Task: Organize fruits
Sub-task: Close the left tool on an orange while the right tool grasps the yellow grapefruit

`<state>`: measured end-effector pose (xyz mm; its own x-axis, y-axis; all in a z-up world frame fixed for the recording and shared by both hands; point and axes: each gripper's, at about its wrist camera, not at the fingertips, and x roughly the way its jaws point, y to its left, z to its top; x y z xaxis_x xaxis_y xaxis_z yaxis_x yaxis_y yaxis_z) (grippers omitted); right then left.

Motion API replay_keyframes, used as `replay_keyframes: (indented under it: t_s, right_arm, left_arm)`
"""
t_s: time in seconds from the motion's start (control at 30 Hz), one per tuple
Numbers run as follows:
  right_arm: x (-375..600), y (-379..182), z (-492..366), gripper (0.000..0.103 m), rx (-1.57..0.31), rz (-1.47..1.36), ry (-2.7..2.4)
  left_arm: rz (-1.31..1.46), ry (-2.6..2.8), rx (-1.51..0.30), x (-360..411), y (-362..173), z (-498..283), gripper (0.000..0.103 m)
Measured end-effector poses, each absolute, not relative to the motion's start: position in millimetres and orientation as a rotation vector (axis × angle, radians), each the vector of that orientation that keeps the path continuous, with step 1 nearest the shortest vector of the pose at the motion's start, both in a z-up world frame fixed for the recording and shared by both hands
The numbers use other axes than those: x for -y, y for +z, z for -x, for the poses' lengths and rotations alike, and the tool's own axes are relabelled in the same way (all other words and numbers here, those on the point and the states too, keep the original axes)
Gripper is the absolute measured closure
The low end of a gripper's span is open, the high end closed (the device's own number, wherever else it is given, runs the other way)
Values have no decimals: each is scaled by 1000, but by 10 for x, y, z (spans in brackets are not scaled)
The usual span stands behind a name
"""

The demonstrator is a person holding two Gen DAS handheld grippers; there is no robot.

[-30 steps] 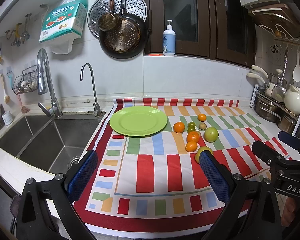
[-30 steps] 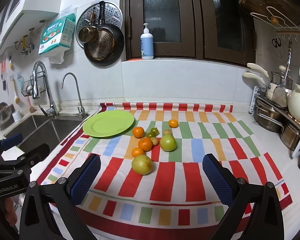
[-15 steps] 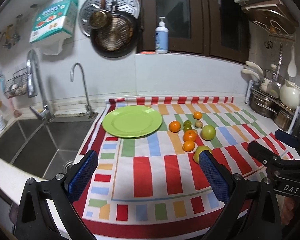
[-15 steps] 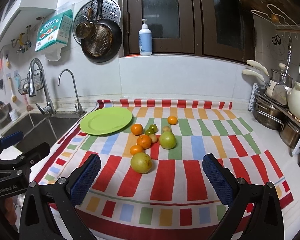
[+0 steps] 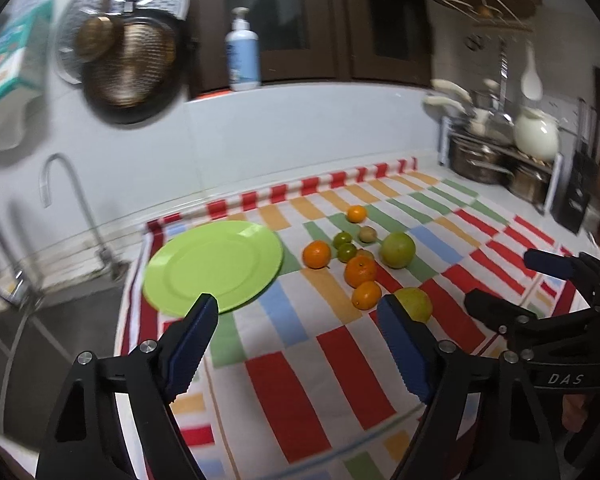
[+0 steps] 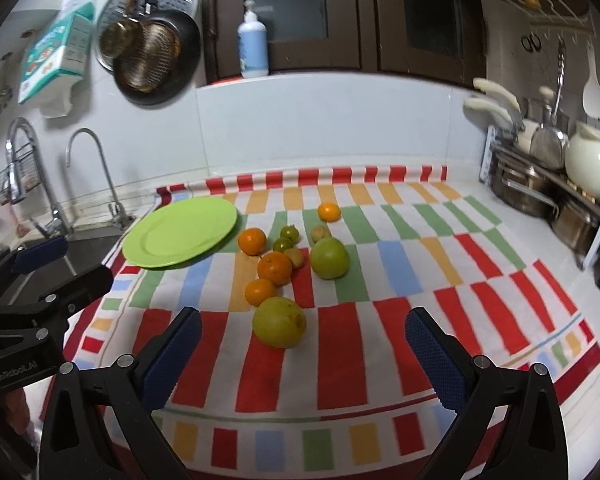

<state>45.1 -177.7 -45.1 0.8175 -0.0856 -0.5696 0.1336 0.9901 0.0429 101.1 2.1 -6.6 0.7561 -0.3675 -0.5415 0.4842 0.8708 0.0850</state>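
Grippers: left gripper (image 5: 296, 344) and right gripper (image 6: 300, 348) spread, holding nothing | fruits (image 6: 280, 268) ahead on striped cloth (image 6: 380, 320) | green plate (image 6: 180, 232) ahead-left

Bright colours on a stripy cloth

The cloth (image 6: 400, 264) has red, orange, green, blue and white blocks. Past the right gripper's (image 6: 300, 356) dark blue pads (image 6: 432, 356) sit a yellow-green fruit (image 6: 279, 322), orange fruits (image 6: 274, 268) and a green fruit (image 6: 329, 258); the plate (image 6: 180, 232) further left is lime green.
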Motion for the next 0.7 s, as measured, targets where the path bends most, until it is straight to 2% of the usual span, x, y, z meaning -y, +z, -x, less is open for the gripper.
replay_keyframes:
  t_s: [0.47, 0.7]
  right_arm:
    - [1703, -842, -875, 14, -738, -168, -245]
    - [1726, -1009, -1045, 20, -805, -195, -232]
  left_arm:
    - [-421, -835, -598, 329, -438, -1701, 33]
    - [-505, -980, -636, 509, -650, -1903, 46]
